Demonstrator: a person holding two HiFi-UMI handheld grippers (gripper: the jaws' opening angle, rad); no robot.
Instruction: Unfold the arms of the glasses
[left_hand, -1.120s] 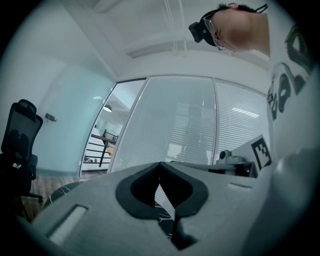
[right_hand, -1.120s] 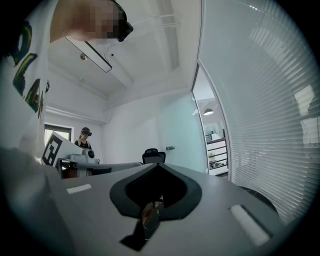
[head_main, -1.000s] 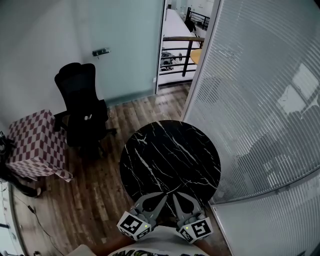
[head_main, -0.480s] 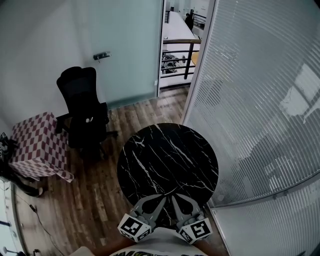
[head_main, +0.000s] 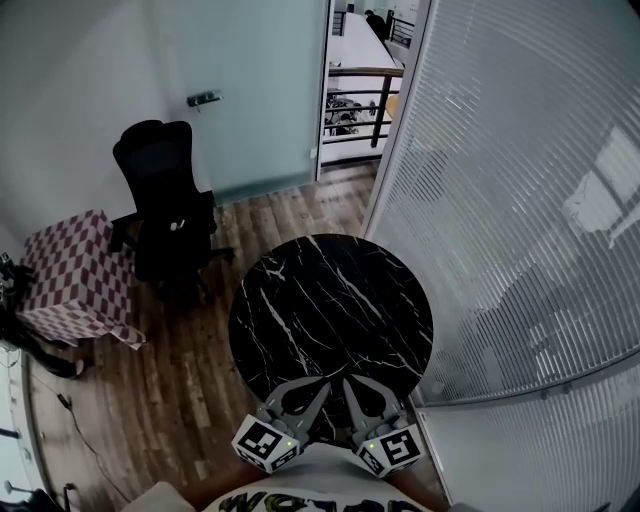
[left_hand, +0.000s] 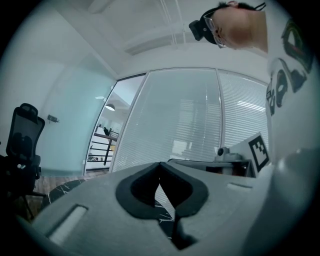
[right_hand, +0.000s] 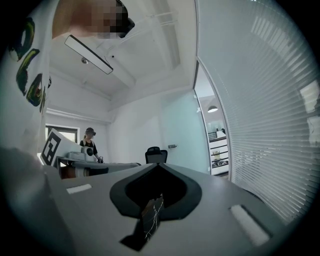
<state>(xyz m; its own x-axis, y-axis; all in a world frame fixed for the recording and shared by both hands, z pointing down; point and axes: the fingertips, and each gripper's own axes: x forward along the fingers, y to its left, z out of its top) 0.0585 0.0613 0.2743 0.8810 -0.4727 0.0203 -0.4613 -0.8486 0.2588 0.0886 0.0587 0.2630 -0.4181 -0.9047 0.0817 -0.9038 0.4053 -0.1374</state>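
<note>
1. My left gripper (head_main: 327, 388) and my right gripper (head_main: 348, 386) sit low in the middle of the head view. They are side by side at the near edge of the round black table (head_main: 330, 300).
2. Both point flat out over the table top.
3. The left gripper's jaws are pressed together with nothing in them. The right gripper's jaws also meet tip to tip, and nothing is between them.
4. I cannot see the glasses in any view. They are not on the part of the table that shows.
5. So I think the job has not begun yet. No arm is being unfolded.
6. Next I must find the glasses. Then I open the jaws, hold the front with one gripper, and gently swing an arm out with the other.
7. A black chair (head_main: 165, 200) stands at the upper left, well away from the table.
</note>
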